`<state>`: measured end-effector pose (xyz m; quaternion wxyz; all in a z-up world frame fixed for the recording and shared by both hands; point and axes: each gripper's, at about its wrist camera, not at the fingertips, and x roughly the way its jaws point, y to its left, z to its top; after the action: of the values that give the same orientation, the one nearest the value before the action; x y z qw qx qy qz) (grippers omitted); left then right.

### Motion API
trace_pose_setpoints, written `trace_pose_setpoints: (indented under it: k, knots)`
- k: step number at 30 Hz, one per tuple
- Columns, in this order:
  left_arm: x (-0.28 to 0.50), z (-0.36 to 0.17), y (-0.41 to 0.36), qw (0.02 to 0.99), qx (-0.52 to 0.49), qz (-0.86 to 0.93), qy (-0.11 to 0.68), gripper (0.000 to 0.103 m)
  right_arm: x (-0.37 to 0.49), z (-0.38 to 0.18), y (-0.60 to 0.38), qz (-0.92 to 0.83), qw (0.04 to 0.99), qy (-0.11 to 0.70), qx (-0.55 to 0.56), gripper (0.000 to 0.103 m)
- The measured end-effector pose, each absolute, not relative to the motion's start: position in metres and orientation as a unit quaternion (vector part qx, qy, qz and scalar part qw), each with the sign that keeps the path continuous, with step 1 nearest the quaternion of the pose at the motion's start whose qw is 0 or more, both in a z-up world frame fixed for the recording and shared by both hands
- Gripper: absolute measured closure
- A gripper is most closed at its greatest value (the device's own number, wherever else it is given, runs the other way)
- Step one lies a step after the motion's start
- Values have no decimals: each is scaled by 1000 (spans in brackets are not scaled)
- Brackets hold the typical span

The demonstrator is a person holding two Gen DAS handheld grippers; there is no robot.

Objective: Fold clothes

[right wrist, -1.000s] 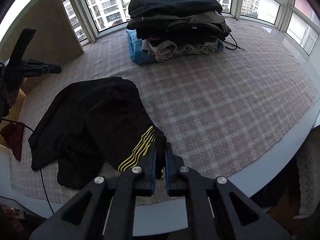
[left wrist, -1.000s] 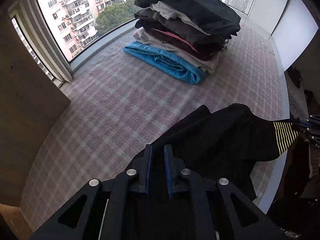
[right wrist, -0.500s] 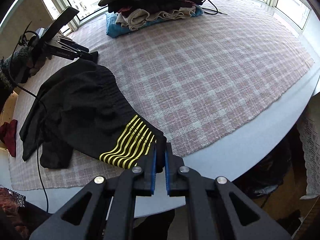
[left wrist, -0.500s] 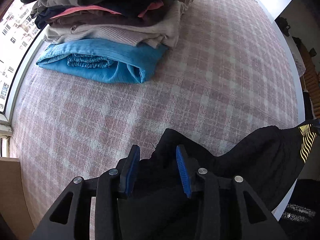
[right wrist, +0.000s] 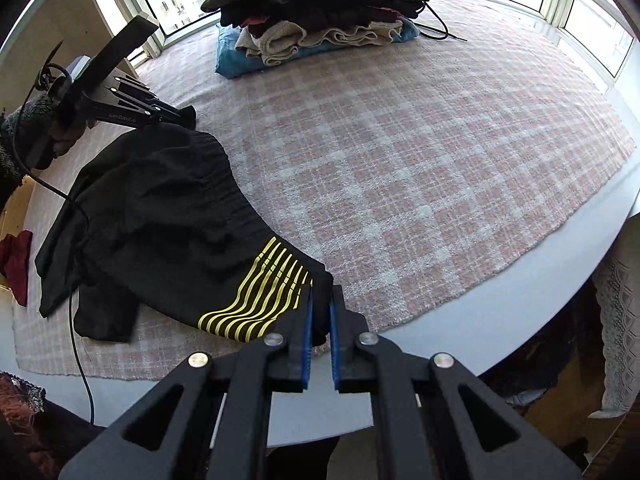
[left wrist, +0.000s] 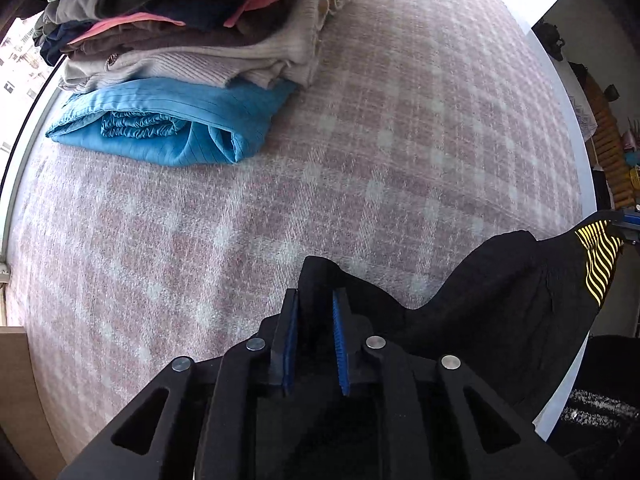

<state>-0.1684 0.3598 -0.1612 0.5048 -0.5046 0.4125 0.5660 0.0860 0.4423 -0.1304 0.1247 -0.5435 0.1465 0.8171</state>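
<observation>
A black garment with yellow stripes [right wrist: 168, 216] lies on the plaid cloth, stretched between both grippers. My right gripper [right wrist: 320, 300] is shut on its striped corner near the front table edge. My left gripper [left wrist: 315, 304] is shut on the opposite edge of the garment [left wrist: 480, 304], with a fold of black cloth between its blue pads. The left gripper also shows in the right wrist view [right wrist: 176, 114] at the garment's far left end. The striped corner shows at the right in the left wrist view [left wrist: 600, 252].
A tall stack of folded clothes [left wrist: 192, 48] with a blue piece at the bottom [left wrist: 168, 128] stands at the back of the plaid cloth [right wrist: 400, 152]. A black cable [right wrist: 440, 28] lies by the stack. Windows run behind. A red cloth [right wrist: 18, 264] lies at far left.
My left gripper closed from open onto the garment's edge and moved nearer the stack. My right gripper kept its hold and pulled the striped corner toward the front edge, stretching the garment.
</observation>
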Motion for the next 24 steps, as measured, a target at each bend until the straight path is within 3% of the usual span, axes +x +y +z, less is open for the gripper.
trace_pose_setpoints:
  k: [5,13,16,21,24]
  knots:
    - [-189,-101,300,496,-500,636,316,97,66,-90,444,848,113,124,-503,96]
    - [-181,87,103,440,-401,782,183,97,21,26,393,919,11,56,-391,96]
    - [-180,117,55,406,-388,810,169,97,-24,48,364,927,-31,14,-372,96]
    - [-246,105,18,332,-420,832,142,97,-141,71,330,930,-60,-25,-362,96]
    - [-290,124,3,289,-410,858,111,97,-179,125,311,944,-52,-61,-319,96]
